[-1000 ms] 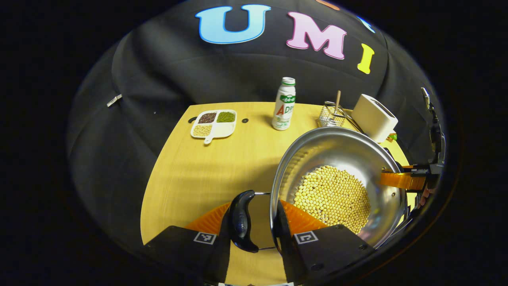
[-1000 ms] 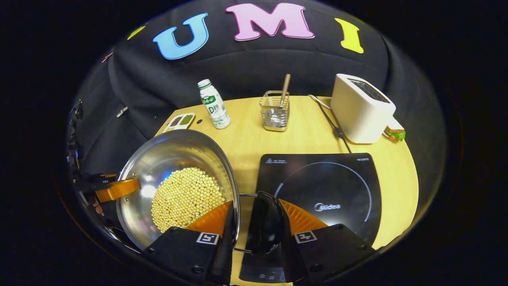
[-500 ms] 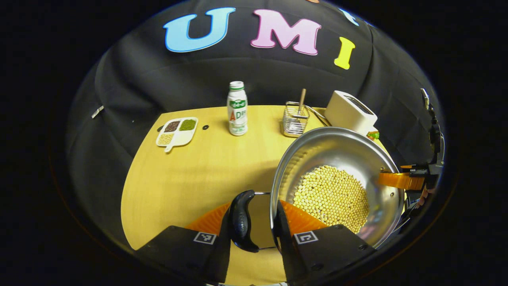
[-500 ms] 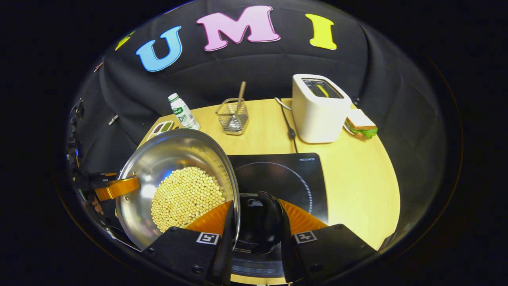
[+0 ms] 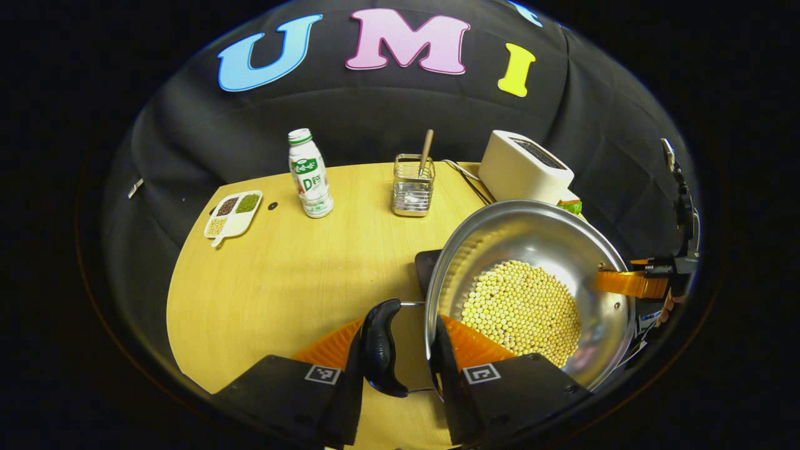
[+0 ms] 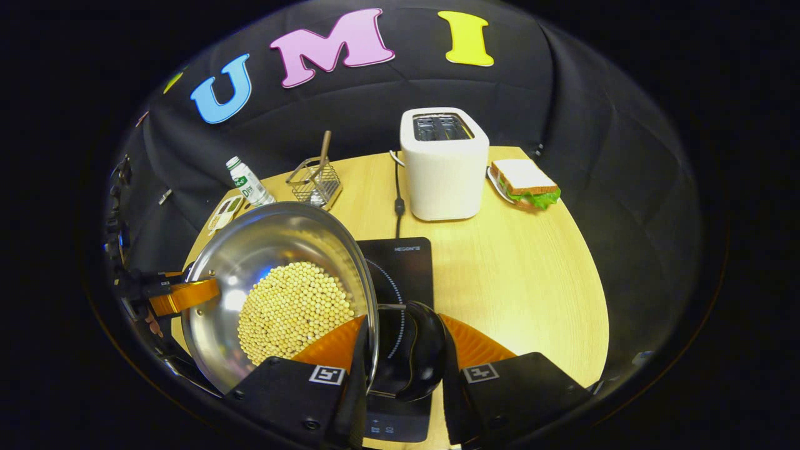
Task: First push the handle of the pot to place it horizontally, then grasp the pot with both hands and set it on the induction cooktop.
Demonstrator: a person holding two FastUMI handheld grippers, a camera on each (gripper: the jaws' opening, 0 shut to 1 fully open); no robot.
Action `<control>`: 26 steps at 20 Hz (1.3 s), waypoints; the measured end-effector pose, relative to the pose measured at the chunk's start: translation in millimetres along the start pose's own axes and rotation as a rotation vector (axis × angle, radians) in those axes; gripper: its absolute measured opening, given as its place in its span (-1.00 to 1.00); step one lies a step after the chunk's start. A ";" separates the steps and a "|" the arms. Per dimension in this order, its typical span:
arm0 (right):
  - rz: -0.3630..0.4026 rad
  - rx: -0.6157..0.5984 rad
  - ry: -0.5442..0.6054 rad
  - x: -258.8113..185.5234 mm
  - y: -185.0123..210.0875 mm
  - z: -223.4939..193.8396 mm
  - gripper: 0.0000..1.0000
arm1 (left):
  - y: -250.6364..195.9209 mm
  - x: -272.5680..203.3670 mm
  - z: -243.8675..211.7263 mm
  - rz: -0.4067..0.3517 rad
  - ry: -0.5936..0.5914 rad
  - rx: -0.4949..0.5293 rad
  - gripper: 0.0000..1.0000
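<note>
Carrying pot [image 5: 531, 294] level between both jaws — left gripper [image 5: 403, 369] and right gripper [image 6: 403, 369] each clamped on side handle. Pot partly over induction cooktop [image 6: 406, 269]; centre it, lower evenly — beans [image 6: 294, 312] shift.

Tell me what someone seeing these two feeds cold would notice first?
The steel pot, heaped with pale beans, dominates: it is gripped at both side handles, by the left gripper and the right gripper. In the right gripper view it covers the left part of the black induction cooktop. Behind stand a white toaster and, to its right, a sandwich.
</note>
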State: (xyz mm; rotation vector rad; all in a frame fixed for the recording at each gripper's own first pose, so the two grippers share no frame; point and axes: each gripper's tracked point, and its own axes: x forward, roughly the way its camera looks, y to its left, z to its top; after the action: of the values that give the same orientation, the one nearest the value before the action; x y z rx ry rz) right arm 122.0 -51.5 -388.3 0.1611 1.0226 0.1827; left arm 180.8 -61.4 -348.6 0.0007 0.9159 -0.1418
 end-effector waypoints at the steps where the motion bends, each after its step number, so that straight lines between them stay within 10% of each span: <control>1: -0.001 0.006 0.002 4.0 -5.6 0.4 0.07 | -5.5 4.5 1.8 0.002 0.001 0.005 0.12; 26: -0.012 0.010 0.017 39.1 -21.2 10.2 0.07 | -9.7 51.2 3.9 -0.014 0.004 -0.036 0.14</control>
State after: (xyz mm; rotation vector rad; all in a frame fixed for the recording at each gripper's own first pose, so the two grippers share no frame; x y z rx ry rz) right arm 152.2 -63.8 -420.2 0.1629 1.0418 0.1688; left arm 213.4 -77.5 -386.1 -0.0386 0.9221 -0.1380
